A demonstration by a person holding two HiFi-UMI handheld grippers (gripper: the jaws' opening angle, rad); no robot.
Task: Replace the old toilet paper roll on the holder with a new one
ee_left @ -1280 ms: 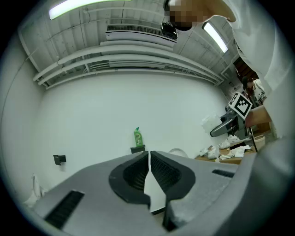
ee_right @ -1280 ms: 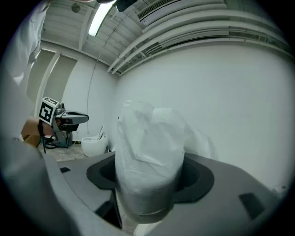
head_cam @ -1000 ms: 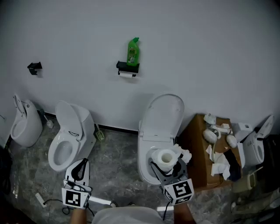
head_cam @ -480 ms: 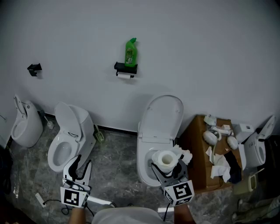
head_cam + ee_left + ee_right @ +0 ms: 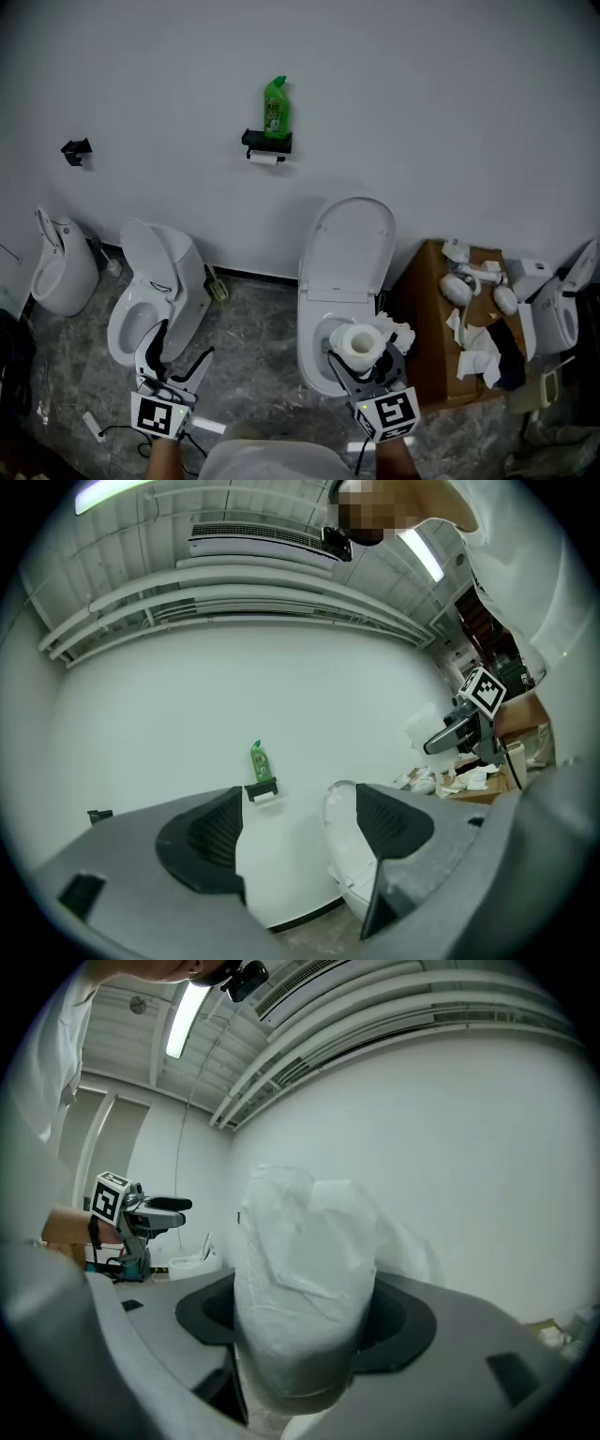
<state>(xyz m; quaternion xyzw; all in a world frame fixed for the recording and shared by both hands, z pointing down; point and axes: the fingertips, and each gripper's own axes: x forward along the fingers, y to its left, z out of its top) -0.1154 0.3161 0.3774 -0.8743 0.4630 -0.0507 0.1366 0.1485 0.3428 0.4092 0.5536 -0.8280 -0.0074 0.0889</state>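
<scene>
On the wall hangs a black holder (image 5: 267, 143) (image 5: 262, 788) with the thin old roll (image 5: 266, 158) (image 5: 265, 798) under it and a green bottle (image 5: 274, 105) (image 5: 260, 761) on top. My right gripper (image 5: 361, 358) (image 5: 305, 1321) is shut on a full white toilet paper roll (image 5: 358, 341) (image 5: 302, 1288), upright, with a loose sheet trailing to its right. At lower left my left gripper (image 5: 178, 354) (image 5: 292, 832) has its jaws opening wide with nothing between them; the holder shows far off through the gap.
A white toilet with raised lid (image 5: 345, 251) stands below the holder, another toilet (image 5: 155, 286) to its left and a urinal-like fixture (image 5: 62, 267) farther left. A brown box (image 5: 427, 309) with white parts and paper sits at right. The floor is grey marble.
My left gripper's jaws have spread from shut to wide open. Both grippers and the view have shifted slightly; the roll stays gripped in the right gripper.
</scene>
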